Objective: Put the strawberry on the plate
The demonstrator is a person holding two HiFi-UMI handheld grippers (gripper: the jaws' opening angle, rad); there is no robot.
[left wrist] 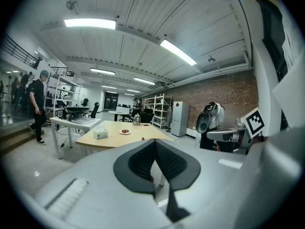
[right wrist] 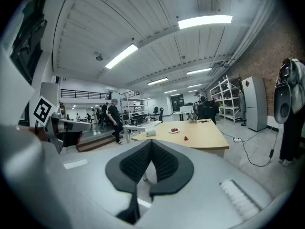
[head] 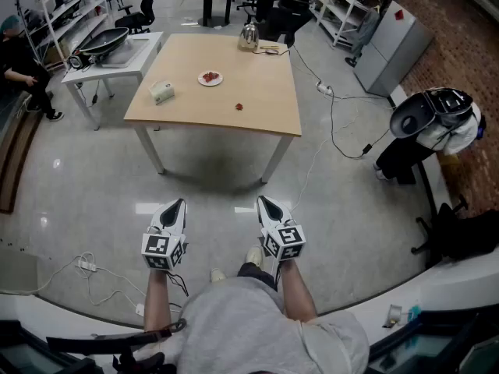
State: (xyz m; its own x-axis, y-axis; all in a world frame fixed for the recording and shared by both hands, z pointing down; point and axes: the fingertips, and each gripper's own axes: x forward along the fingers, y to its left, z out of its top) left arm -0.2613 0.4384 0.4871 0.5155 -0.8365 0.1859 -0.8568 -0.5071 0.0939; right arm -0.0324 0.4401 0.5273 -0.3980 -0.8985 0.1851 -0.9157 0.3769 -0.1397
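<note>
A small red strawberry lies alone on the wooden table, far ahead of me. A white plate holding red fruit sits to its left and further back. In the left gripper view the strawberry and the plate are tiny, just above the jaws. The right gripper view shows the same strawberry and plate. My left gripper and right gripper hang over the floor, well short of the table. Both are shut and hold nothing.
A tissue box stands on the table's left part and a kettle at its far edge. A white side table is to the left, where a person stands. Cables run over the floor at right, near a black chair.
</note>
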